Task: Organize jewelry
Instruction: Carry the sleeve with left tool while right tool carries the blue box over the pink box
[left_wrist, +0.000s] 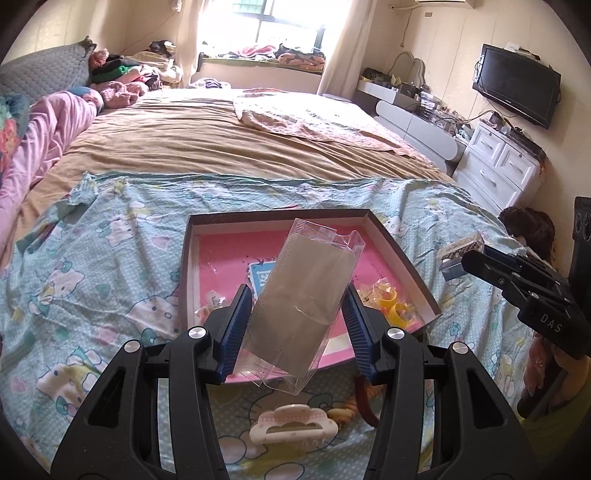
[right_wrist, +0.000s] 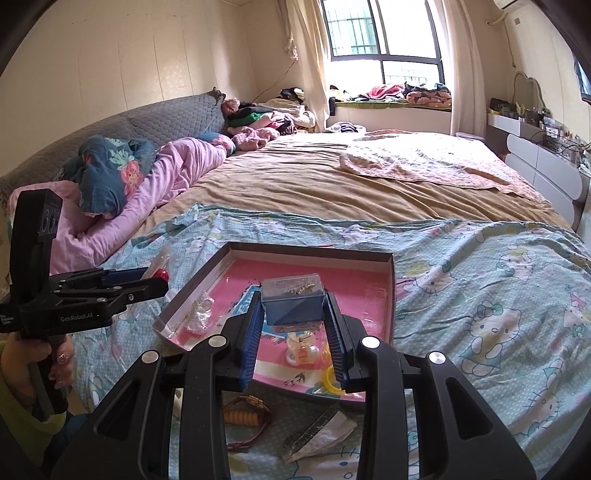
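My left gripper (left_wrist: 297, 317) is shut on a clear plastic sleeve (left_wrist: 306, 302) and holds it tilted above the near edge of a shallow box with a pink floor (left_wrist: 221, 251). My right gripper (right_wrist: 295, 321) is shut on a small blue box with a clear lid (right_wrist: 293, 304) that has a gold piece inside, held above the same pink box (right_wrist: 369, 291). Yellow rings (left_wrist: 397, 308) and small bagged pieces (right_wrist: 199, 314) lie in the pink box. The right gripper and its blue box also show in the left wrist view (left_wrist: 458, 258).
On the Hello Kitty sheet (left_wrist: 110, 295) near me lie a pink cloud hair clip (left_wrist: 291, 424), a brown strap (right_wrist: 245, 413) and a flat packet (right_wrist: 317, 432). A brown bedspread (left_wrist: 221, 140) lies beyond. White drawers (left_wrist: 495, 162) stand at the right.
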